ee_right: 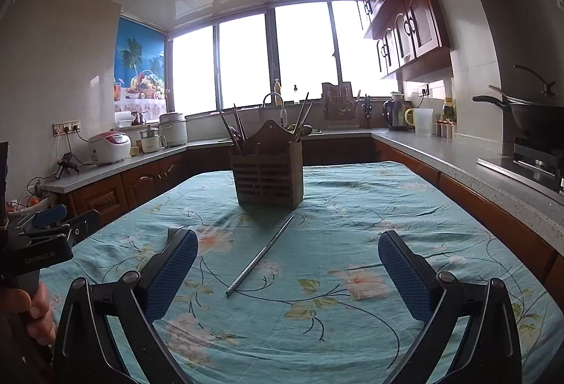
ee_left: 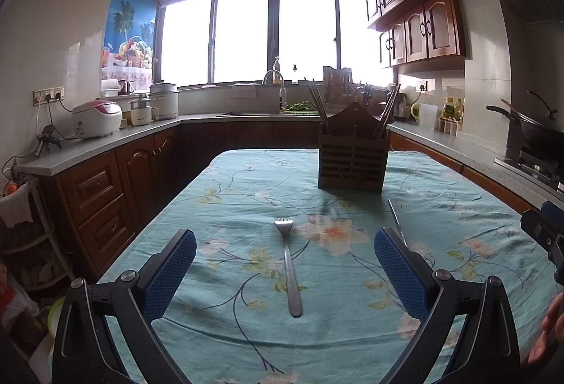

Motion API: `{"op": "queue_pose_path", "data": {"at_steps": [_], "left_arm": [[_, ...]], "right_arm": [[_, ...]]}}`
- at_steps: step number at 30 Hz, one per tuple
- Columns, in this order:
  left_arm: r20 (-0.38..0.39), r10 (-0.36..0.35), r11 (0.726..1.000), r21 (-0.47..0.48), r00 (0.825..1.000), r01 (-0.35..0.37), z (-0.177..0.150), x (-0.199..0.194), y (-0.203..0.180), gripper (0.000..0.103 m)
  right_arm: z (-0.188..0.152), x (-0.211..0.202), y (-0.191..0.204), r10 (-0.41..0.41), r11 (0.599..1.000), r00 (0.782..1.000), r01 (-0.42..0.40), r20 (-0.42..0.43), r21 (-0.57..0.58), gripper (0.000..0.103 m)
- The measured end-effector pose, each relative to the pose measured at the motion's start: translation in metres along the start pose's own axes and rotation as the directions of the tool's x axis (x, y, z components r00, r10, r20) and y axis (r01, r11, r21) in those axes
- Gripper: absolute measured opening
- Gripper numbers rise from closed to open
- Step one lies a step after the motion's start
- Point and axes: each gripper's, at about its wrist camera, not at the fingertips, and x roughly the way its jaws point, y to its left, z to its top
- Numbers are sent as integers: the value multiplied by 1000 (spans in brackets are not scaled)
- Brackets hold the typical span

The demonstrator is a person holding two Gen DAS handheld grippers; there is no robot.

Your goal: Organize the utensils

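A steel fork (ee_left: pixel 288 264) lies on the floral teal tablecloth (ee_left: pixel 246 207), tines pointing away, between the fingers of my open, empty left gripper (ee_left: pixel 285 264). A thin metal chopstick (ee_right: pixel 261 255) lies slanted on the cloth between the fingers of my open, empty right gripper (ee_right: pixel 287 267); its tip also shows in the left wrist view (ee_left: pixel 396 220). A brown wooden utensil holder (ee_left: pixel 353 153) with chopsticks in it stands upright farther back on the table, also in the right wrist view (ee_right: pixel 268 172).
Kitchen counters (ee_left: pixel 105 140) wrap around the table, with a rice cooker (ee_left: pixel 97 119) on the left, a sink under the window and a wok on a stove (ee_right: pixel 535 123) at right. The left gripper's body shows at the left edge of the right wrist view (ee_right: pixel 42 243).
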Motion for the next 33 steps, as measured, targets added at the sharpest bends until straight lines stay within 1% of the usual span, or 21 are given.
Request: {"op": "queue_pose_path", "data": {"at_steps": [33], "left_arm": [[16, 7, 1000, 11, 1000, -7, -3, -2, -10, 102]], "right_arm": [[-2, 0, 2, 16, 1000, 1000, -16, 8, 7, 103]]}}
